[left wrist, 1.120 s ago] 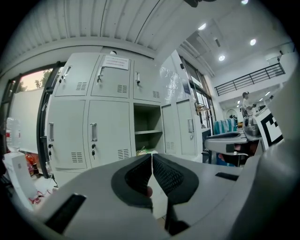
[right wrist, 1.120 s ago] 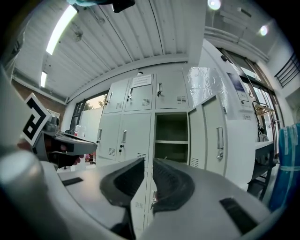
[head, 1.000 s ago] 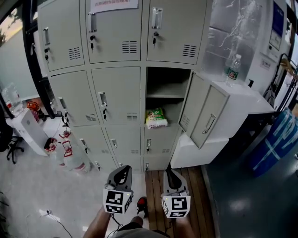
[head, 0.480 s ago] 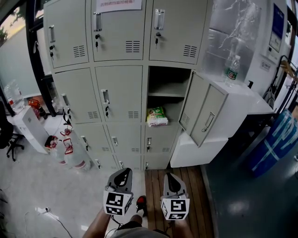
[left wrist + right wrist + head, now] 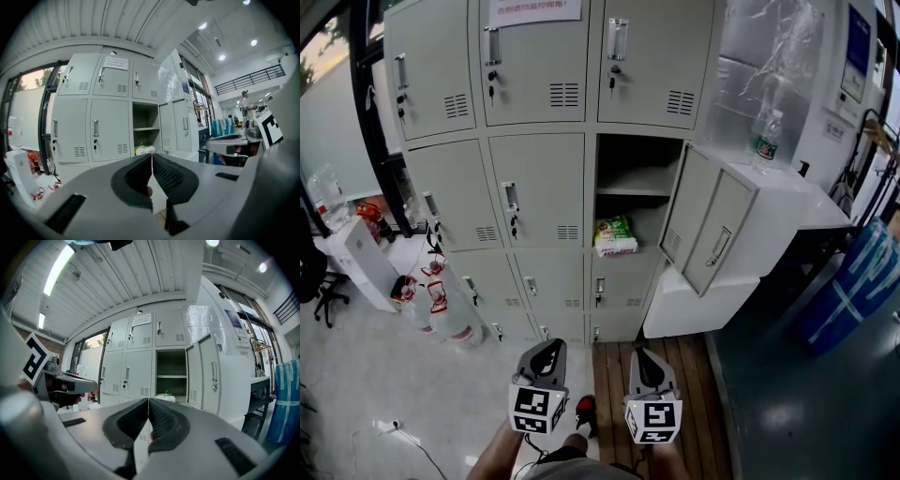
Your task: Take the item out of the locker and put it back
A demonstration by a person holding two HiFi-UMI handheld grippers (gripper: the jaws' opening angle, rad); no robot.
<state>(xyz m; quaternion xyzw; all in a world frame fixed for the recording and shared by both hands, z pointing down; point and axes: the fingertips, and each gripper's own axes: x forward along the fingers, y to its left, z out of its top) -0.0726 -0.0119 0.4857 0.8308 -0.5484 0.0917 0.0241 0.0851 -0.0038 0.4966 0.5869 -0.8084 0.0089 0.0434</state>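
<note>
Head view: we face the locker (image 5: pixel 534 178) from well back, looking down on it.
Left gripper (image 5: pixel 549 345): held low at our left, pointing at the locker; the jaws are pressed together at the tips, with nothing between them.
Right gripper (image 5: pixel 638 353): just beside the left one and pointing the same way; its jaws are also pressed together and empty.
Door (image 5: pixel 709 231): swung wide open to the right; the other doors that we see are closed.
Shelf (image 5: pixel 636 191): it crosses the open compartment, and we see nothing on it.
Bag (image 5: pixel 615 236): white and green, lying on the compartment floor under the shelf, near the front edge and well apart from both grippers.
Bottle (image 5: pixel 770 139): upright on the white cabinet right of the locker.
</note>
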